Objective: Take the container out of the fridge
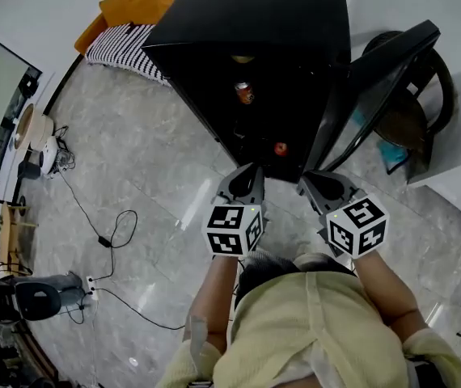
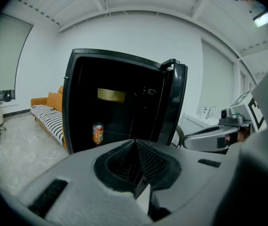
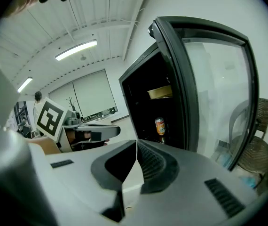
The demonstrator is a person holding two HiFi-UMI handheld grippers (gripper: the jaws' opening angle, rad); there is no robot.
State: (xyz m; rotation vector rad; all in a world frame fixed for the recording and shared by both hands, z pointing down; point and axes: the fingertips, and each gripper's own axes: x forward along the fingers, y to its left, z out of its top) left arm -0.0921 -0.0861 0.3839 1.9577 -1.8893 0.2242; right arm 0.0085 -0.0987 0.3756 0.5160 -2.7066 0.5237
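A black mini fridge (image 1: 247,47) stands with its glass door (image 1: 376,79) swung open to the right. On its upper shelf lies a flat gold container (image 2: 111,95), which also shows in the right gripper view (image 3: 160,92). An orange can (image 2: 97,133) stands on the shelf below (image 3: 160,125). My left gripper (image 1: 247,176) and right gripper (image 1: 321,186) hover side by side just in front of the fridge opening, apart from everything inside. Each has its jaws shut with nothing between them (image 2: 135,142) (image 3: 137,142).
A small red thing (image 1: 281,148) sits low in the fridge. A wicker chair (image 1: 416,111) stands behind the open door. An orange sofa with a striped cover (image 1: 125,43) is to the fridge's left. Cables (image 1: 109,241) trail over the marble floor at left.
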